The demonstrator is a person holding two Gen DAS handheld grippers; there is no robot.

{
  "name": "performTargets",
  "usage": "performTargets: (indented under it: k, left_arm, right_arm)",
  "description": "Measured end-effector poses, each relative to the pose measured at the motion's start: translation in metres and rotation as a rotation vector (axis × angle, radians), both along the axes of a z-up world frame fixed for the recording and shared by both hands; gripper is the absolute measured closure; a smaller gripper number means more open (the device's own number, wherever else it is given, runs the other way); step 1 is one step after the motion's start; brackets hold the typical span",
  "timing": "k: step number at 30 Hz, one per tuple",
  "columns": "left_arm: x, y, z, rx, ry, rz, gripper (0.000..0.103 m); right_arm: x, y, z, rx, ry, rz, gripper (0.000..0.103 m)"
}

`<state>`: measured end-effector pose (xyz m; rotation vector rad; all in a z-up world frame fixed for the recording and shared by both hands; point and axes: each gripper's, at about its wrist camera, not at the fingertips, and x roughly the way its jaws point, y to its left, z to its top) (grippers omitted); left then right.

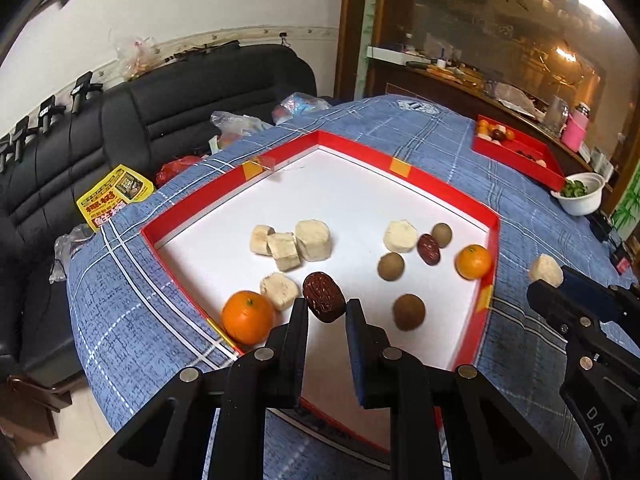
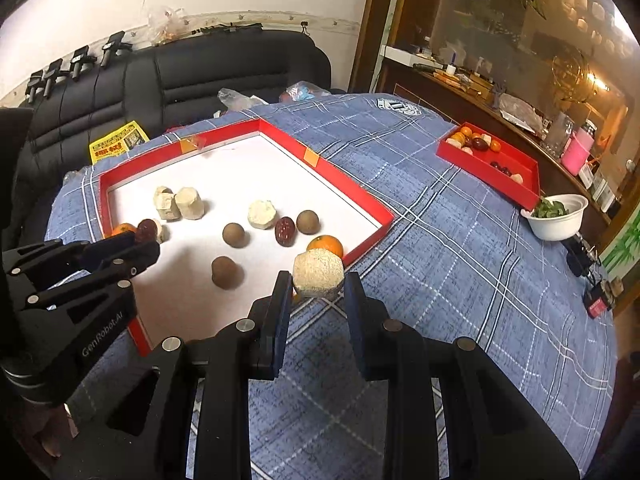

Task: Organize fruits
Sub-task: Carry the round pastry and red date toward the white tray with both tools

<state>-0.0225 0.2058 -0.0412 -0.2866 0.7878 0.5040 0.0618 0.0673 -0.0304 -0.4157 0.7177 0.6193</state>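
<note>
I'm working in somebody's living room, from the look of it: a black leather sofa (image 1: 168, 104) stands against a white wall with a patterned border strip, and the table (image 2: 440, 240) is draped in a blue checked cloth. To the right runs a dark wooden sideboard (image 1: 500, 92) cluttered with odds and ends under warm lamplight (a pink cup (image 1: 575, 131) among them), while plastic bags (image 1: 236, 122) and a yellow leaflet (image 1: 114, 196) lie about the sofa.

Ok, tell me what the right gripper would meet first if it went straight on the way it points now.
Probably the blue checked tablecloth, just outside the near right corner of the big red-rimmed white tray. The right gripper, shut on a pale faceted chunk, points down there. The small orange mandarin sits close; depth is unclear.
</note>
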Motion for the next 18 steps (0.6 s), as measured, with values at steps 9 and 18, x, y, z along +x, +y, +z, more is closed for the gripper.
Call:
performTargets:
  k: [9,18]
  left_arm:
    - [0.007,0.023,-0.005,-0.007,0.014,0.034,0.085]
    - [0.019,0.051,0.003,0.008,0.007,0.072,0.085]
  right_arm:
    - [0.026,0.029,-0.014,-0.097,0.039,0.01,0.078]
    - [0.05,0.067,-0.018,-0.145,0.079,0.052,0.078]
